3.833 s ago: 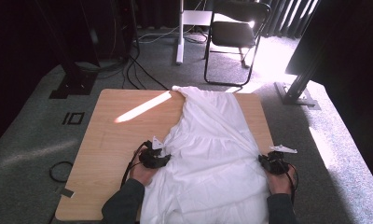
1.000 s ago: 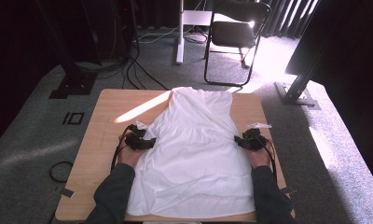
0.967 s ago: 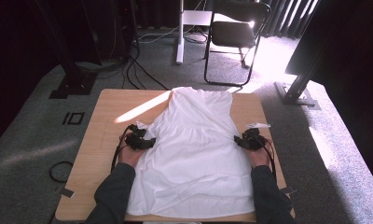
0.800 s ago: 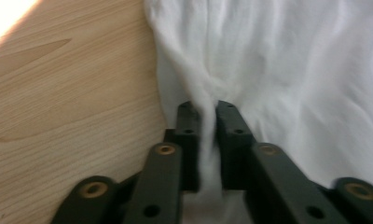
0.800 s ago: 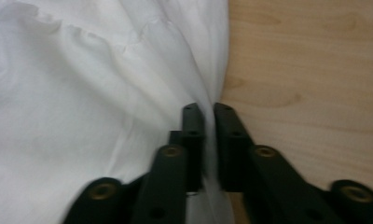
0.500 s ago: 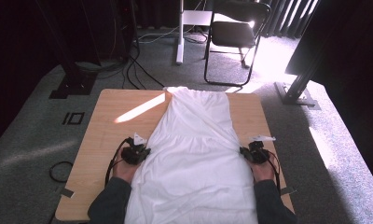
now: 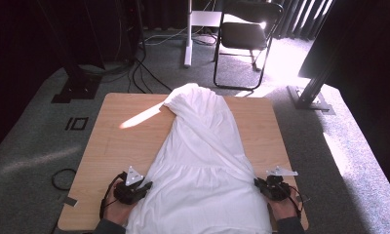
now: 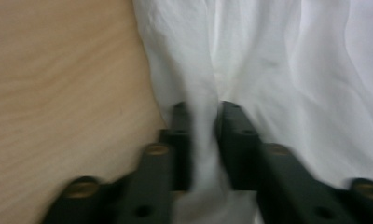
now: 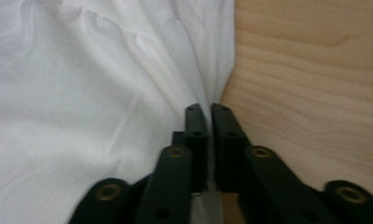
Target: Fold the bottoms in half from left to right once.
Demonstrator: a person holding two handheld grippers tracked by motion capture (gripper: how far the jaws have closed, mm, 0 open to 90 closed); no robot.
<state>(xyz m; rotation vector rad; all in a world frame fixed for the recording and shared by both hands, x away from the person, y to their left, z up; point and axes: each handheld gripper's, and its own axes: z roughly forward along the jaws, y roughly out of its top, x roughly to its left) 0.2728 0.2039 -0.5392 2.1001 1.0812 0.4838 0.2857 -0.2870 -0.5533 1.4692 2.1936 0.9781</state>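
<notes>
White dress point(image 7: 203, 170) is pinched at its edges by left gripper point(image 7: 143, 187) and right gripper point(image 7: 257, 184).

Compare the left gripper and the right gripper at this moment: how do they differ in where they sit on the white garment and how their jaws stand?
The left gripper sits at the white garment's left edge, the right gripper at its right edge. In the gripper views, the left gripper's jaws show a wider gap with a thicker fold of cloth between them; the right gripper's jaws stand nearly together on a thin edge. Both have cloth between their jaws and lie low over the wooden table, near the person's side.
</notes>
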